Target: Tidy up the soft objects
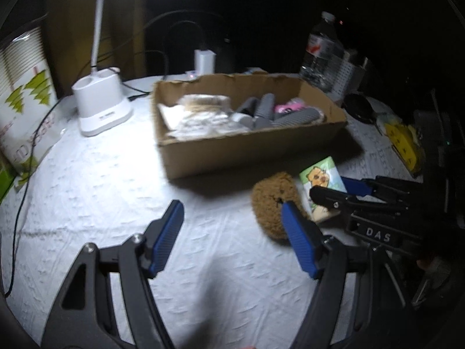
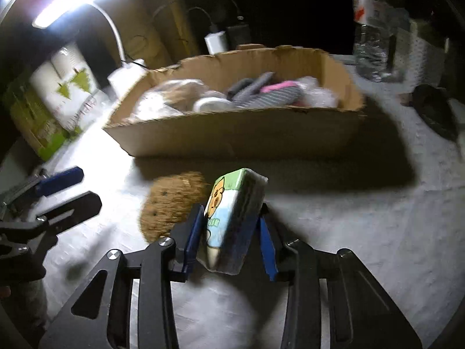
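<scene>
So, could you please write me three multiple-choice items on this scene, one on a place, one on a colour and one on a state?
1. Where does the brown plush lie?
A. In the box
B. On the tablecloth in front of the box
C. Between the left gripper's pads

2. What colour are the gripper pads?
A. Blue
B. Red
C. Yellow

3. What is the right gripper doing?
A. Standing open with nothing in it
B. Clamping the bottle
C. Gripping the tissue pack

Answers:
1 B: the plush rests on the white tablecloth, on the near side of the box.
2 A: the ribbed pads on both grippers are blue.
3 C: the tissue pack sits squeezed between its pads, while the left gripper stands open.
</scene>
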The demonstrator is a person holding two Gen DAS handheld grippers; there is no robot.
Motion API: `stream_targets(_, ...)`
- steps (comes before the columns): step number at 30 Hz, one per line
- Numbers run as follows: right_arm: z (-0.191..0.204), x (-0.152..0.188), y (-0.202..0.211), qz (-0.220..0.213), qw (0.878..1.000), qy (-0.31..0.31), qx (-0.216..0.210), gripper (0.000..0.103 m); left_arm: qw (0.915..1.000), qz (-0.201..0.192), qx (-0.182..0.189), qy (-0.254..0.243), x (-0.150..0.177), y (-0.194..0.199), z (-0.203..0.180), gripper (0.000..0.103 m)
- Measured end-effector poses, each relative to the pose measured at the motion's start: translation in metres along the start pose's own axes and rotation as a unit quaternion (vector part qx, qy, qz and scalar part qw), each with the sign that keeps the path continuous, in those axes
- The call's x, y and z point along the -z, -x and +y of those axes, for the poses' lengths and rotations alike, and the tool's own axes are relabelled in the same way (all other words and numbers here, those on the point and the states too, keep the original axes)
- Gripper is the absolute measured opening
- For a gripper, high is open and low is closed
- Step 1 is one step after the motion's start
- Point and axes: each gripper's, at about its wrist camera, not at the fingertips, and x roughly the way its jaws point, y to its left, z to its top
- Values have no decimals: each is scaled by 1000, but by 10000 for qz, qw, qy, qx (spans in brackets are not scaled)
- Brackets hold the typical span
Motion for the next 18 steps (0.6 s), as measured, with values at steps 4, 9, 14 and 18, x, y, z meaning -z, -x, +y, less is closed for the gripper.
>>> stream_targets(4, -27, 8, 12, -104, 9994, -189, 273, 57, 9998, 119, 65, -169, -4, -15, -22, 72)
stream_targets(9, -50, 14, 25, -174, 9988, -318, 341, 58, 9990, 320, 121, -295, -7, -38, -42, 75)
stream_targets(14, -50, 15, 27, -150, 9995, -258, 124, 59, 9977, 552, -52, -397, -7, -60, -49, 75)
stream_targets(18, -38, 14, 22, -83, 9998, -158, -57, 66, 9965, 681, -225, -437, -6, -71, -46, 75)
